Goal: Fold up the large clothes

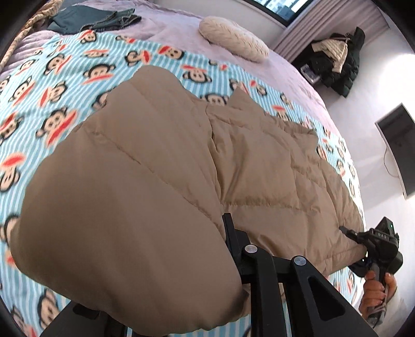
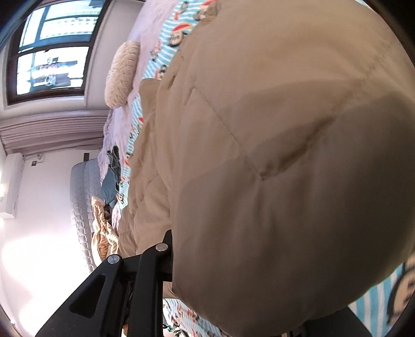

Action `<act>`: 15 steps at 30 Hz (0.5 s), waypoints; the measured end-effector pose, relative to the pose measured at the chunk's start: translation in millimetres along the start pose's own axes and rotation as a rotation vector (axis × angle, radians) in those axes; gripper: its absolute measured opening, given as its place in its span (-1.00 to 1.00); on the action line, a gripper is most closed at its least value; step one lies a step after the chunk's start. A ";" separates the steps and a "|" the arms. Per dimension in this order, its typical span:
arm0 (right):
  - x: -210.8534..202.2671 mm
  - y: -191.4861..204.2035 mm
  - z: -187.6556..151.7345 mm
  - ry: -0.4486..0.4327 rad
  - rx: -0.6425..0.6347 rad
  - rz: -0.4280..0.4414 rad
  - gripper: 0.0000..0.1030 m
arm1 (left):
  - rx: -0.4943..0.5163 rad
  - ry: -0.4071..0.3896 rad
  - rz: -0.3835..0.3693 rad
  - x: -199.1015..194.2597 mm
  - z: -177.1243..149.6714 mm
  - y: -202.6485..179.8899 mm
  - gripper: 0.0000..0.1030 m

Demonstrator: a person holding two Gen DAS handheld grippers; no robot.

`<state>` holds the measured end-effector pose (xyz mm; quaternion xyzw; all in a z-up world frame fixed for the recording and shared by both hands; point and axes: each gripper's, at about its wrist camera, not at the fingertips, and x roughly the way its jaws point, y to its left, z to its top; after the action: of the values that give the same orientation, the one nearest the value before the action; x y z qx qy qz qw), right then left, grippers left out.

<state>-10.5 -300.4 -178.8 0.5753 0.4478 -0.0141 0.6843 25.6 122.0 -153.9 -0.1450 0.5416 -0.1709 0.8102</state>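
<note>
Where the left gripper point(image 1: 233, 261) meets the tan puffer coat point(image 1: 166, 166), its one visible black finger point(image 1: 229, 233) stands against a bulging fold of the quilted fabric; the other finger is buried under the padding, so the jaws appear clamped on the coat's near edge. The coat bulges up beside this grip.

Right gripper point(image 1: 359, 248), seen from the left wrist camera: fingers closed on the coat's far corner, a bare hand point(image 1: 376, 290) on the handle below. In its own view, the right gripper point(image 2: 170, 255) shows one finger only, pressed to the puffer coat point(image 2: 272, 155), which fills most of the frame; the second finger is hidden behind the cloth.

Coat lies spread across a blue-striped blanket point(image 1: 64, 85) printed with monkey faces, on a bed with a pale lilac cover point(image 1: 168, 28). Coat's far edge is rumpled, with a pointed flap.

Further out: cream knitted cushion point(image 1: 233, 39) near the bed's far side; folded teal clothes point(image 1: 90, 18) at the blanket's upper corner. Dark jackets heaped by the curtain point(image 1: 334, 59). Window point(image 2: 49, 49) in the right wrist view.
</note>
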 end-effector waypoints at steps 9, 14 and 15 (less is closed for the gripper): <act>-19.6 -49.7 -57.4 0.048 0.025 -0.029 -0.53 | -0.082 0.072 0.017 -18.8 -71.9 18.4 -0.57; -21.5 -66.0 -70.3 0.073 0.059 -0.056 -0.38 | -0.115 0.085 0.072 -13.3 -90.9 20.3 -0.55; -24.9 -69.6 -70.7 0.079 0.057 -0.066 -0.32 | -0.124 0.085 0.084 -14.1 -91.7 19.9 -0.45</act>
<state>-104.8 -279.7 -212.5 0.5795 0.4927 -0.0265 0.6486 -62.0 141.5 -184.7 -0.1646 0.5906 -0.1087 0.7825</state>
